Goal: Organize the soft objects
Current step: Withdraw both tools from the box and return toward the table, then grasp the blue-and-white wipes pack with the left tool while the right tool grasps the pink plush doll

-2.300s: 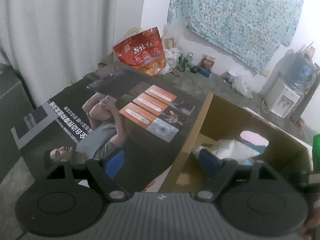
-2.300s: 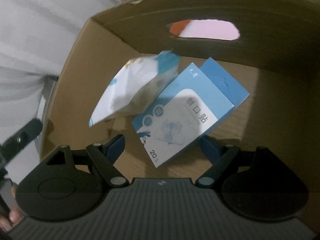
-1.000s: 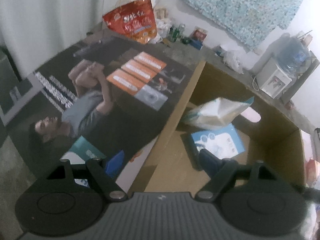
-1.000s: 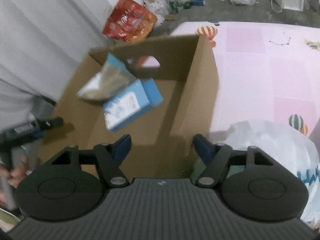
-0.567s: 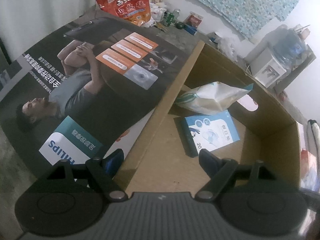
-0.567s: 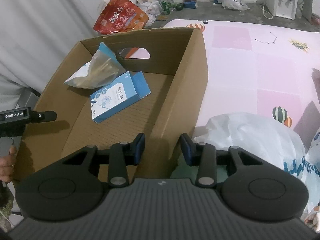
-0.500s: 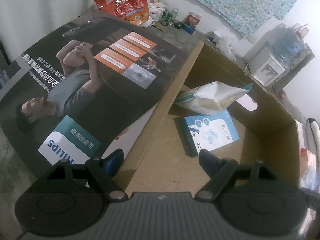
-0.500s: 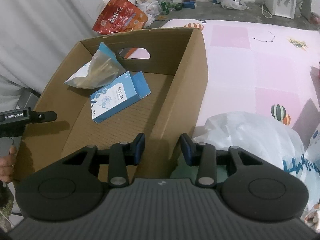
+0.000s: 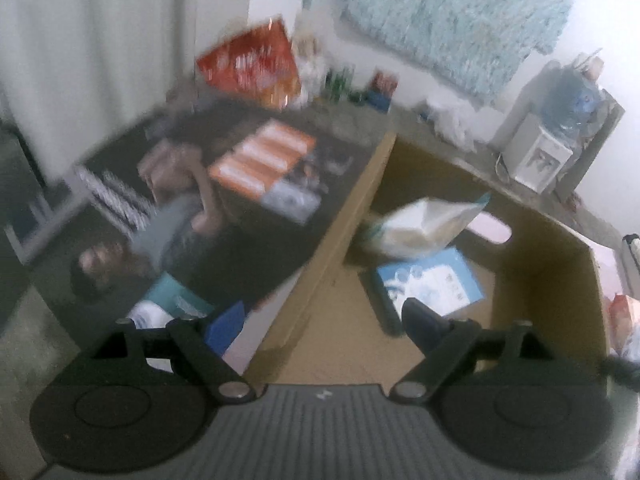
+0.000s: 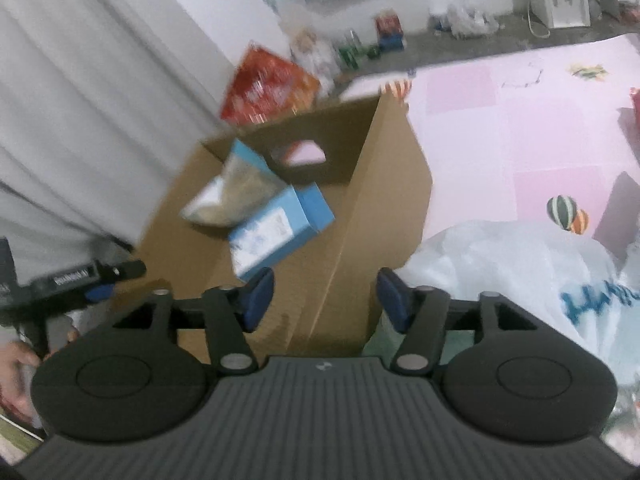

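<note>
Soft white pouch lies inside the cardboard box, ahead of the right gripper, whose jaws stand wide and empty astride the box's near wall. Beside the pouch a blue carton lies aslant. The left gripper is likewise spread, empty, straddling the box's left wall. Pouch's long axis runs toward the handle cutout.

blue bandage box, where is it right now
The blue bandage box lies inside the cardboard box, left of center in the right wrist view, just below the white soft pack and apparently touching it.
</note>
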The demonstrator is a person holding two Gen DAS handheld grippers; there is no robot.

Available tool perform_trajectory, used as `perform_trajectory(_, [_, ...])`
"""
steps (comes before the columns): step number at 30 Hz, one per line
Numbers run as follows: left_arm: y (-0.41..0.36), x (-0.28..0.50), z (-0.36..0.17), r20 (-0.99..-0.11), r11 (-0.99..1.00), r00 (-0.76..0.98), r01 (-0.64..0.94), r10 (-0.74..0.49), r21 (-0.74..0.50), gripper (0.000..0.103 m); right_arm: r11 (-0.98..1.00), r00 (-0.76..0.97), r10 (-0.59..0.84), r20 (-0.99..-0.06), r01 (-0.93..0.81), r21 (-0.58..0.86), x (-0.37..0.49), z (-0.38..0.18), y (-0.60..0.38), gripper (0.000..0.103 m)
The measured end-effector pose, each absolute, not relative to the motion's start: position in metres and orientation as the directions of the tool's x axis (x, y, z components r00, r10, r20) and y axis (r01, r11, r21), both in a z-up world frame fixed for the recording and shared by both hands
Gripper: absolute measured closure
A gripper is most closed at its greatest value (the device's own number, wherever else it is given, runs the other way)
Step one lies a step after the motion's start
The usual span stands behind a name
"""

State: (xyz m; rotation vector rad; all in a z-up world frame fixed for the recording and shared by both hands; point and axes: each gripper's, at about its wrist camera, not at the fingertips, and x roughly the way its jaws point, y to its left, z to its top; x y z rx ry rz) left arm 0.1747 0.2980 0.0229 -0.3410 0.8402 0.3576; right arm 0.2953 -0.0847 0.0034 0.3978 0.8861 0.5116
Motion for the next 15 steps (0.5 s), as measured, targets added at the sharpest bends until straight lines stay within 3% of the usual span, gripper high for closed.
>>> perform_trajectory(6, [0.252, 0.148, 0.074, -0.652, 0.930, 0.723, -0.360, 0.228, -0.074, 0.012, 0.751, 0.622, 0.612, -0.489, -0.263, 0.605, 0.244, 0.022, -0.154, 0.029])
perform_trajectory(10, [0.196, 0.148, 0.104, -0.620, 0.978, 0.775, -0.199, 0.121, -0.058, 0.008, 0.754, 0.702, 0.557, -0.444, -0.204, 0.624, 0.207, 0.030, -0.220, 0.026])
perform_trajectory(15, [0.105, 0.169, 0.118, -0.641, 0.997, 0.764, 0.042, -0.071, -0.061, 0.005, 0.812, 0.797, 0.403, -0.450, -0.083, 0.578, 0.173, 0.038, -0.299, 0.021])
